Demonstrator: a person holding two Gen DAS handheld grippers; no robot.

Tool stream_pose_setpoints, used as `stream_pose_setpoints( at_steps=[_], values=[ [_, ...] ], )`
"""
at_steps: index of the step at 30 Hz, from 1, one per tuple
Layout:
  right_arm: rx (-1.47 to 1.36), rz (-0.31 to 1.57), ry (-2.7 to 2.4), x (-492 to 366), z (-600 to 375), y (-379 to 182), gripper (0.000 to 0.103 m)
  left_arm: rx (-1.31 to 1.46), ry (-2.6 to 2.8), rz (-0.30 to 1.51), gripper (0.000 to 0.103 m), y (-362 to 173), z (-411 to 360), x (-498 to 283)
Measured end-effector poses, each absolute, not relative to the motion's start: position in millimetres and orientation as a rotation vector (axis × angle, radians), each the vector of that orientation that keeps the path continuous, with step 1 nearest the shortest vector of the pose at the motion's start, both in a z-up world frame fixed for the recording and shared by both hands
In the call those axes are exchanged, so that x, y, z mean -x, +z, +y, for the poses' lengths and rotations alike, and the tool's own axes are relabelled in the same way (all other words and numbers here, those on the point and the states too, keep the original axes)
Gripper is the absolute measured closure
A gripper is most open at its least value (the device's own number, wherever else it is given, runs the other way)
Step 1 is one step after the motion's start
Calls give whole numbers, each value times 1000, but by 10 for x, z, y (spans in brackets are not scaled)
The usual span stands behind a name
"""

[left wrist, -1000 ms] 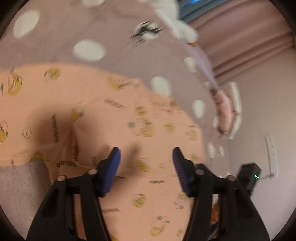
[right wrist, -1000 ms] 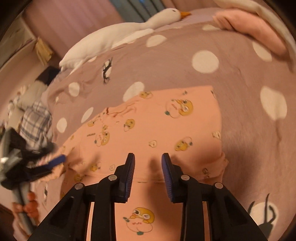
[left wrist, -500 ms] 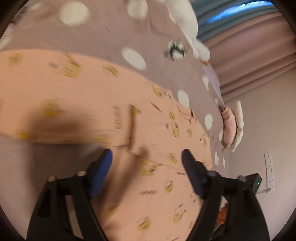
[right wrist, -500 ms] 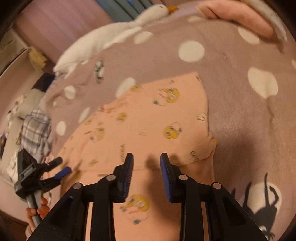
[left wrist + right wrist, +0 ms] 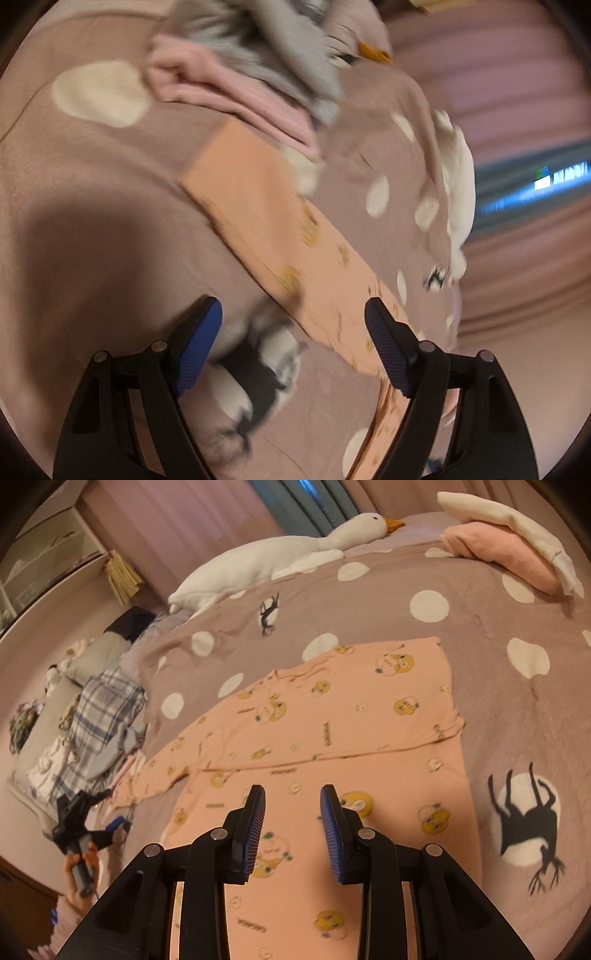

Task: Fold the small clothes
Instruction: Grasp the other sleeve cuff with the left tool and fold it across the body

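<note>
A mauve bedspread point(image 5: 369, 602) of soft matte cloth, dotted with cream ovals and black deer silhouettes, fills both views. At the centre of the right wrist view lies a peach jersey garment point(image 5: 332, 716) printed with yellow cartoon faces, spread flat with one sleeve folded across. A long white plush goose point(image 5: 280, 554) rests at upper centre. The right gripper point(image 5: 291, 823) hovers above the garment, ribbed blue pads narrowly parted, empty. The left gripper point(image 5: 293, 350) gapes wide, empty.

bed point(image 5: 461, 572): mauve dotted cover | curtains point(image 5: 177, 513): pink | shelf point(image 5: 48, 561): white, left
</note>
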State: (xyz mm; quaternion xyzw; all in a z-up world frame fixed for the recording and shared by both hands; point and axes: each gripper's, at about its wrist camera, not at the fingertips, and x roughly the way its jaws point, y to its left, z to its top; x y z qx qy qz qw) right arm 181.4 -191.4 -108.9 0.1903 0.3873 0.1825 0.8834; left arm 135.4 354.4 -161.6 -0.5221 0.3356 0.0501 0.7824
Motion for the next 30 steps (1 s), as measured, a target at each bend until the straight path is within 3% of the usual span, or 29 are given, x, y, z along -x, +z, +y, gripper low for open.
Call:
stream_pose_setpoints(
  at_steps=[9, 11, 13, 16, 24, 30],
  values=[
    [-336, 825, 373, -1656, -1693, -1086, 73, 1208, 133, 633, 27, -1594, 3829, -1639],
    [-328, 832, 370, -1623, -1675, -1100, 73, 1187, 173, 643, 42, -1584, 3881, -1695],
    [-321, 841, 361, -1607, -1673, -1120, 73, 1192, 198, 667, 74, -1607, 3910, -1739],
    [-303, 849, 348, -1597, -1672, -1139, 73, 1190, 223, 698, 94, -1658, 3922, -1748],
    [-336, 846, 352, -1552, -1717, -1169, 73, 1015, 71, 669, 97, -995, 3527, -1868],
    [-356, 830, 353, -1488, -1802, -1170, 73, 862, -171, 651, 97, -293, 2640, -2148]
  ],
)
